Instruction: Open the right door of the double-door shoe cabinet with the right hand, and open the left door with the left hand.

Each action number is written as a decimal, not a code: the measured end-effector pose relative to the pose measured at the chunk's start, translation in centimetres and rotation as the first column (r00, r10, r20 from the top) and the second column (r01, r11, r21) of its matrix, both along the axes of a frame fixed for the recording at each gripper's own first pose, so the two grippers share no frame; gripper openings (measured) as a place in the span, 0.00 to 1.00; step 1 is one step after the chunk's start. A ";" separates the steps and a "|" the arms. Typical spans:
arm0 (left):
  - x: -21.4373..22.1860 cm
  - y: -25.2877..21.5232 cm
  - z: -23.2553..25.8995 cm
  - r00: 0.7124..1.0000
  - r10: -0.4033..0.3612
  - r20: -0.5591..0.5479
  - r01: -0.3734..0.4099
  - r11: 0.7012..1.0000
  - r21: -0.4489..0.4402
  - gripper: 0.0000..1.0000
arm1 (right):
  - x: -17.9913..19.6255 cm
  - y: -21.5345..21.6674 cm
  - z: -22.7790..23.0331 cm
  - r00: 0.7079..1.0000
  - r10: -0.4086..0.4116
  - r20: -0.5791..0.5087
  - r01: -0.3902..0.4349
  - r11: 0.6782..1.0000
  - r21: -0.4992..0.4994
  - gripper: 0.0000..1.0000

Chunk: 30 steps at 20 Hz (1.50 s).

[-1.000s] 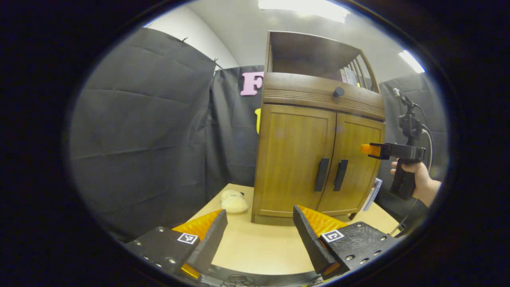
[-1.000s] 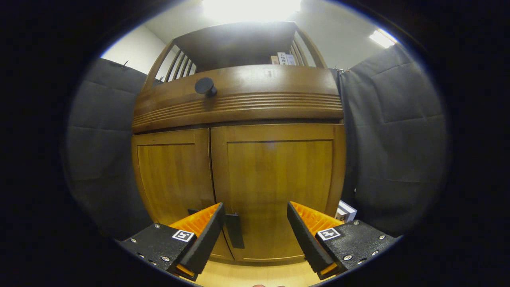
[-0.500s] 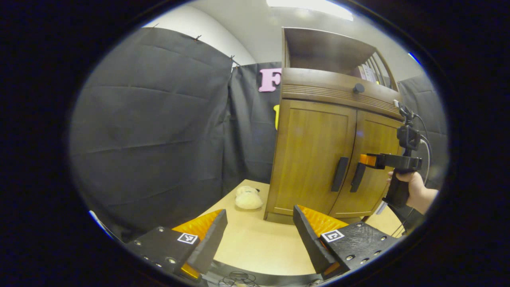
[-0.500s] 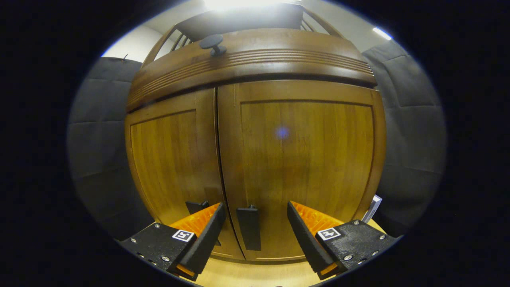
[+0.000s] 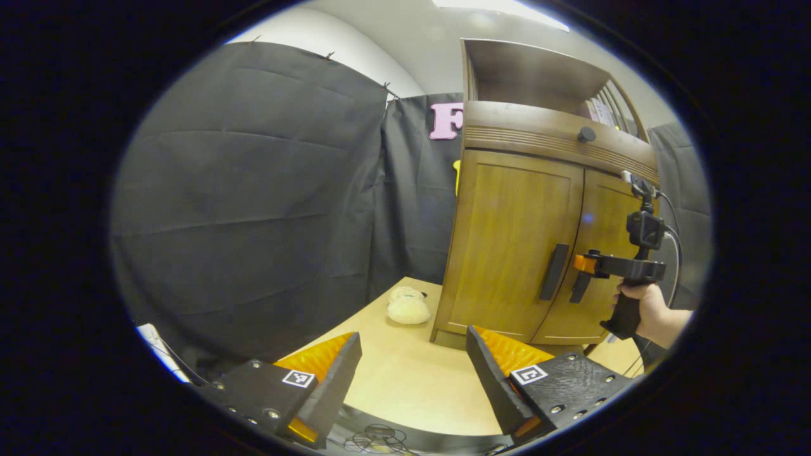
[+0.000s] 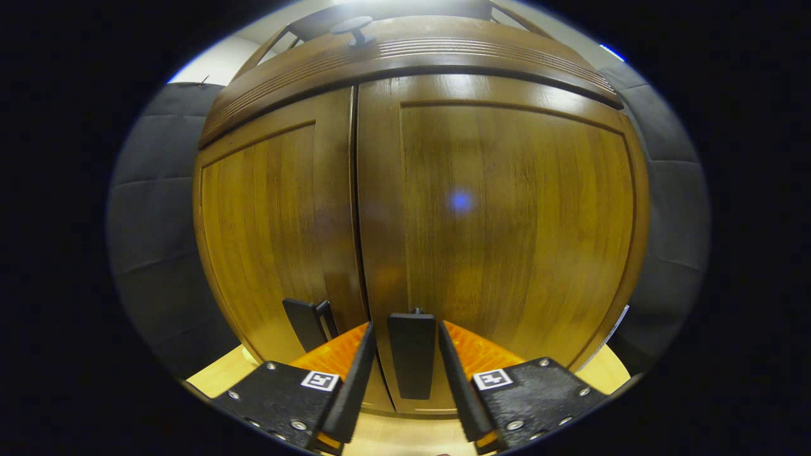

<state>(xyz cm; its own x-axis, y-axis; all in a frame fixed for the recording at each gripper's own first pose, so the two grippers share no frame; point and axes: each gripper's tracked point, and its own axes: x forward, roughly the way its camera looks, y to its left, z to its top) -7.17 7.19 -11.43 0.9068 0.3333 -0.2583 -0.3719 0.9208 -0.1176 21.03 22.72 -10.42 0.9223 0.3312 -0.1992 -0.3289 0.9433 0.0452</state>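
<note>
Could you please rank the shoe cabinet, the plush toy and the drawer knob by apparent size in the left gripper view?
1. shoe cabinet, by far the largest.
2. plush toy, small, lying on the table beside the cabinet.
3. drawer knob, the smallest.

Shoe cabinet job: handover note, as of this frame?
Right gripper: jaws straddle the right door handle, closing in; whether they press it can't be told.
Left gripper: open, holding nothing, hanging over the table short of the cabinet.
Both doors shut; left door handle untouched.
Done: right approach.
Left: clamp and swing the right door open, then bring the left gripper to its handle and open the left door.
</note>
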 end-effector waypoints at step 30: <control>0.9 -1.9 0.0 0.984 -0.179 0.013 0.179 0.981 -0.079 1.00 | -9.2 -6.6 0.0 0.998 0.037 -0.054 -0.034 0.998 0.058 0.29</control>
<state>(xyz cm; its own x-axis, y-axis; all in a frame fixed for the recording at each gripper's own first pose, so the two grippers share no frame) -6.26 5.25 -11.39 0.9516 0.1441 -0.2716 -0.2011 0.9600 -0.1950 11.80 16.13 -10.38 0.8979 0.3757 -0.2294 -0.3577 0.9264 0.1174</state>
